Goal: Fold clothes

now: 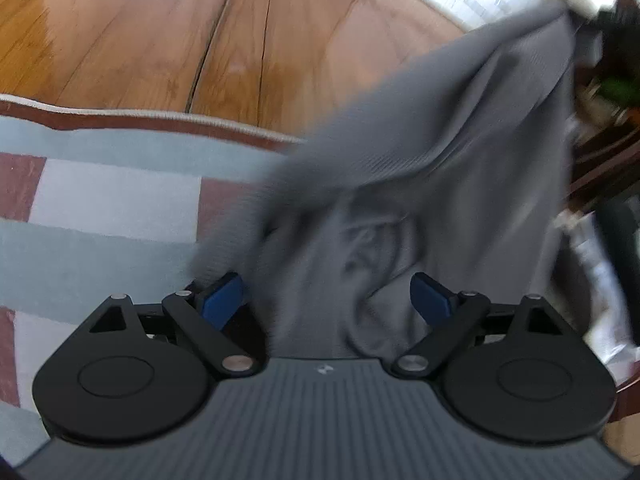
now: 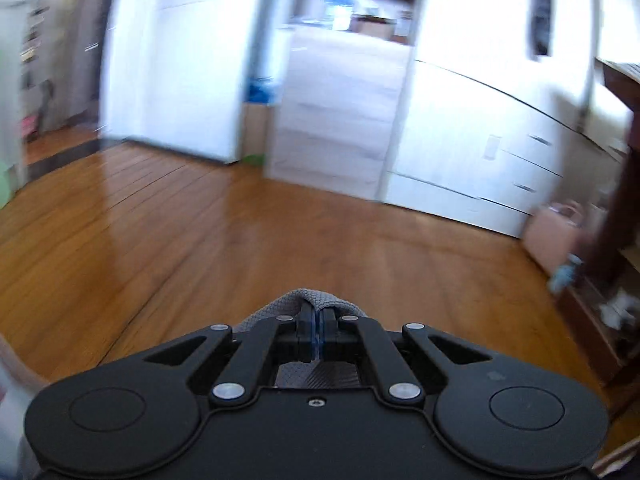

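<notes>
Left wrist view, nearest: left gripper point(image 1: 328, 300), jaws spread wide, blue pads point(image 1: 224, 300) well apart, not pressing on anything. Between and just beyond the pads: grey garment point(image 1: 420, 168), bunched into soft folds in the gap, then rising up and to the right as a stretched, motion-blurred sheet toward the upper right corner. Below and to the left of the garment: rug point(image 1: 100, 192) in pale blue, white and brick-red blocks, edged with a dark red and cream border. Beyond the rug: wooden floor point(image 1: 200, 20) of glossy amber boards with dark seams. Far right edge: dark furniture and blurred clutter, not identifiable. Right wrist view, nearest: right gripper point(image 2: 318, 330), jaws pressed together, pinching a fold of the same grey garment point(image 2: 316, 296), with knit fabric humped over the fingertips and showing again beneath the linkage. Beyond the fingertips: open wooden floor point(image 2: 240, 240), blurred by motion. Farther off: white cabinets with drawers point(image 2: 480, 140) and an open shelf niche along the far wall. Right margin: pinkish bag point(image 2: 556, 232) and dark wooden furniture.
</notes>
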